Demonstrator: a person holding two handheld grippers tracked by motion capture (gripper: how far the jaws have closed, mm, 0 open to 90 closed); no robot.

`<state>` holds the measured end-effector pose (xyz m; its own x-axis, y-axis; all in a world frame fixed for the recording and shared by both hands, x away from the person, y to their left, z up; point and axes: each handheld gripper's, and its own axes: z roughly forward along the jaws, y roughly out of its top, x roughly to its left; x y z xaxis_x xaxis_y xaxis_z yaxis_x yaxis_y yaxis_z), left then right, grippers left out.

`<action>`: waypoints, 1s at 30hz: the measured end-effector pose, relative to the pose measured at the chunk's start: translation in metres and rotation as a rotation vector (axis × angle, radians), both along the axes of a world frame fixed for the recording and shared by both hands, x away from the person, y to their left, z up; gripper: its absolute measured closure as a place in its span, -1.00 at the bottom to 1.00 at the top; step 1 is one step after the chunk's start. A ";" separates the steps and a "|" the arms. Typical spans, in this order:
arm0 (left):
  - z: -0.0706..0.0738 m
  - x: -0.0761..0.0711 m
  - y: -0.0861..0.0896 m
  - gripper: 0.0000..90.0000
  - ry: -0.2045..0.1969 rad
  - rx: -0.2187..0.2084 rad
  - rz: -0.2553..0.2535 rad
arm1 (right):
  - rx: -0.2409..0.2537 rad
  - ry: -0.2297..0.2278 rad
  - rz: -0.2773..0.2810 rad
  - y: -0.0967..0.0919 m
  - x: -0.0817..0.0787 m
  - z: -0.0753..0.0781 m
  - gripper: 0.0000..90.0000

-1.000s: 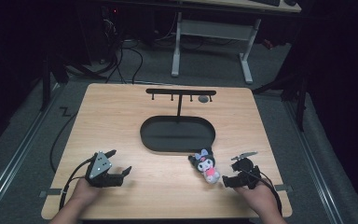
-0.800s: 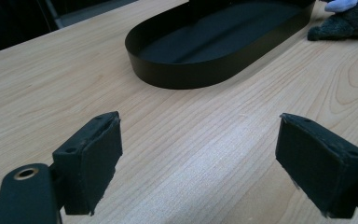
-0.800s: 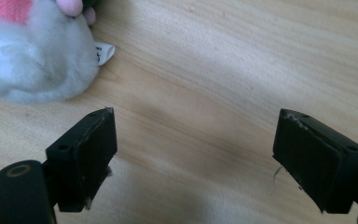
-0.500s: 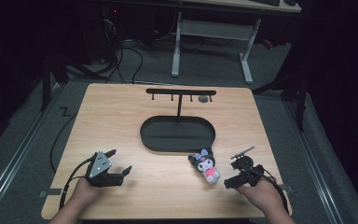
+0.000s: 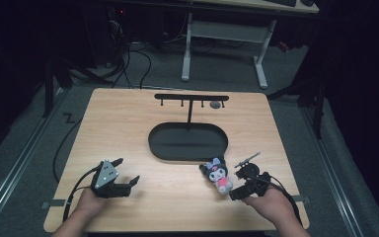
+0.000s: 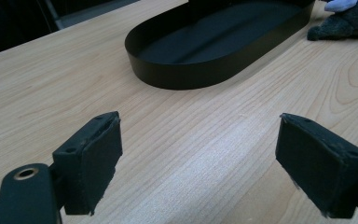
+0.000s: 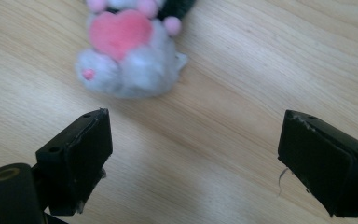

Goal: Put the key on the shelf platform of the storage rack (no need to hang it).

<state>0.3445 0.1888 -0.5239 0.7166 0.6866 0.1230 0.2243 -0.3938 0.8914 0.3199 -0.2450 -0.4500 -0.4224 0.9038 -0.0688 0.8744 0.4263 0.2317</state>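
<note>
In the right gripper view the plush toy (image 7: 130, 51) is cut off by the top edge, so its head is out of the picture. In the left gripper view only a dark corner of it shows at the top right, and the far end of the black tray (image 6: 177, 77) runs past the top edge. In the high view a small grey thing (image 5: 215, 104) on the rack (image 5: 191, 98) near the table's far edge is too small to tell.

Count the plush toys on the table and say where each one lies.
1. The plush toy lies on the wooden table, just off the near right end of the black oval tray, right in front of the open right hand-held gripper, untouched.
</note>
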 end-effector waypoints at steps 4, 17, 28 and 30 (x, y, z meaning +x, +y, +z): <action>0.000 0.001 0.000 -0.66 0.007 -0.001 0.008 | 0.014 -0.003 0.025 0.010 0.002 0.003 -0.78; 0.000 -0.008 0.006 -0.66 -0.039 -0.017 -0.003 | 0.032 -0.070 0.064 0.034 0.014 0.004 -0.79; 0.000 -0.007 0.006 -0.66 -0.013 -0.012 -0.008 | 0.013 -0.074 0.091 0.047 0.014 -0.011 -0.73; 0.000 -0.007 0.005 -0.66 -0.014 -0.010 -0.008 | 0.002 -0.081 0.095 0.046 0.015 -0.013 -0.72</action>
<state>0.3374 0.1941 -0.5236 0.7203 0.6821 0.1266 0.2083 -0.3868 0.8983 0.3345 -0.1985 -0.4635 -0.4989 0.8604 -0.1042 0.8087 0.5054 0.3009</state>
